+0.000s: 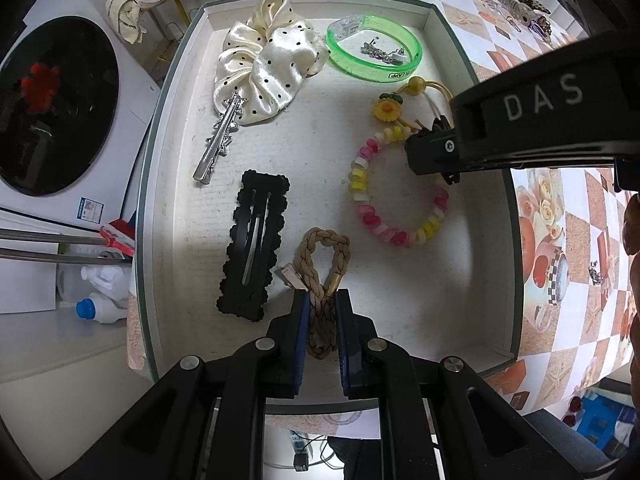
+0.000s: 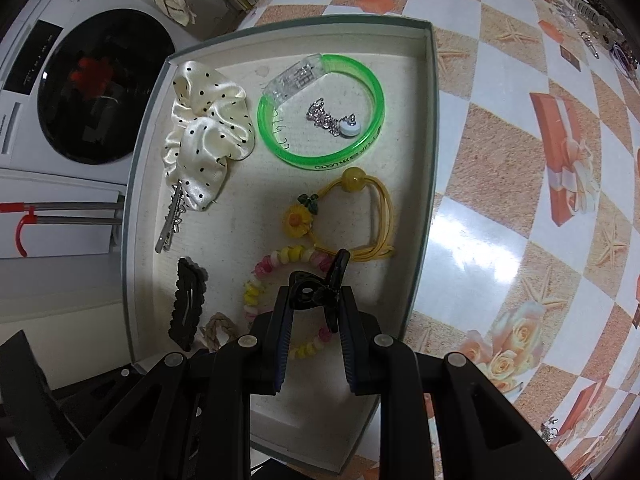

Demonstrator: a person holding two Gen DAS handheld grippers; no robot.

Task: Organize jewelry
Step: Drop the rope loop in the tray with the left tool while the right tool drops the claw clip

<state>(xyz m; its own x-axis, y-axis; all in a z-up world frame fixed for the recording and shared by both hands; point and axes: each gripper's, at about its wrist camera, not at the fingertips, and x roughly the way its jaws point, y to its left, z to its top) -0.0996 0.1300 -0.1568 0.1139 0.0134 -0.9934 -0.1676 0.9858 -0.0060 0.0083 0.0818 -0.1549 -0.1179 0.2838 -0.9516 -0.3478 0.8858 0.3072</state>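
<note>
Jewelry fills much of the shallow tray in the left wrist view: a polka-dot scrunchie, a silver clip, a green bangle, a flat black snap clip and a pink-and-yellow bead bracelet. The left tool is clenched on a braided tan hair tie, its loop lying on the tray floor just beside the black snap clip. The right tool reaches in from the right, over the bead bracelet's upper edge.

From the right wrist view, the right tool is grasping a small black claw clip, which hangs above the bead bracelet and near the yellow flower hair tie. The tray sits on a patterned table, with more pieces lying at the table's far corner.

Judging from this, the step in hand is setting both pieces down inside the tray. To do it well, the claw clip should go onto bare floor, such as the open patch toward the tray's near right corner, not on top of the beads or the yellow cords, where it could snag. Lower it until it nearly rests before letting go. The braided tie should be freed clear of the black snap clip so the two do not overlap.
</note>
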